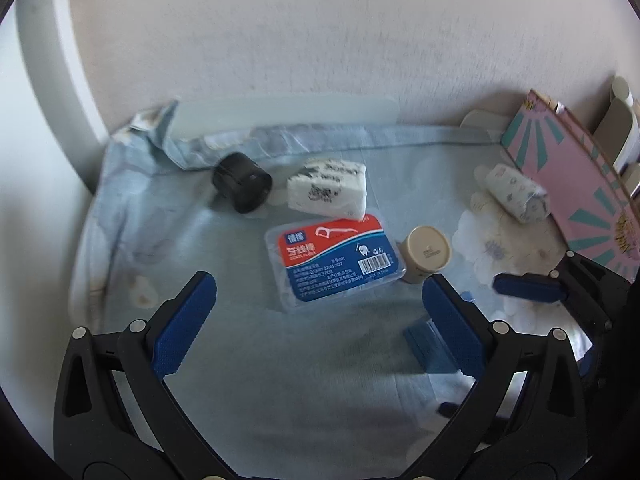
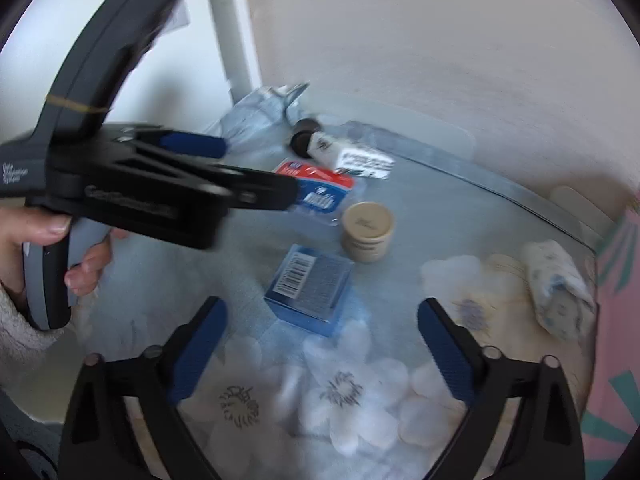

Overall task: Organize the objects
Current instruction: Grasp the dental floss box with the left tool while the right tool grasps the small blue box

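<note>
hovering over the desk, left gripper (image 1: 320, 292) and right gripper (image 2: 322, 316) both have jaws released, dental floss box (image 1: 334, 258) mid-desk.

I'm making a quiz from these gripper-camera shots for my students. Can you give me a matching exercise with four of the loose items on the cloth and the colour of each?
Things:
1. round jar
2. floss pick box
3. cylindrical cap
4. tissue pack

Colours:
A. black
B. white with black print
C. beige
D. red and blue label

Pairs: 1-C, 2-D, 3-A, 4-B
</note>
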`<action>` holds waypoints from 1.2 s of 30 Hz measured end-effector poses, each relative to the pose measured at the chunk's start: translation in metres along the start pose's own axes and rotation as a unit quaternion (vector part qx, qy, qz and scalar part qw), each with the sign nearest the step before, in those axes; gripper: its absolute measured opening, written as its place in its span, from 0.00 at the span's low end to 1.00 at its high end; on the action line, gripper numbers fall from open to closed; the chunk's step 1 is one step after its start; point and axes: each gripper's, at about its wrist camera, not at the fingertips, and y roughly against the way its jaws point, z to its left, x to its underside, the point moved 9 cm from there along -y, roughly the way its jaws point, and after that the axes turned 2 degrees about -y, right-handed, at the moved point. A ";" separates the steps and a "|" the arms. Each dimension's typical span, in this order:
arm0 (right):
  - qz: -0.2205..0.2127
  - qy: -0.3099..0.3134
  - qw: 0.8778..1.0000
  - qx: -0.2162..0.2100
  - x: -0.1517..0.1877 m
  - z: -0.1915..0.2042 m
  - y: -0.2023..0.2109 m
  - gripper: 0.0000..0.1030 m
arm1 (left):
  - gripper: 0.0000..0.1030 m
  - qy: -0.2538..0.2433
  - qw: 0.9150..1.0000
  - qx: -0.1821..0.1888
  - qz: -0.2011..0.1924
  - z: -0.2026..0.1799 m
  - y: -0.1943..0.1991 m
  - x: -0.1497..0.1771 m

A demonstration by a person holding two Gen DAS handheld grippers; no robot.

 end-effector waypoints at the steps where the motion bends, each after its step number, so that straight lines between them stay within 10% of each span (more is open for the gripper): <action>1: 0.001 0.008 1.000 -0.001 0.000 0.003 -0.005 0.80 | 0.98 -0.001 1.000 0.000 0.002 -0.001 -0.004 0.001; 23: 0.006 0.032 0.999 0.004 -0.007 0.001 -0.034 0.44 | 0.87 -0.022 1.000 0.001 0.019 -0.009 -0.049 -0.016; 36: 0.011 0.029 1.000 0.000 -0.013 -0.001 -0.036 0.44 | 0.86 -0.002 1.000 0.008 0.021 -0.002 -0.039 -0.016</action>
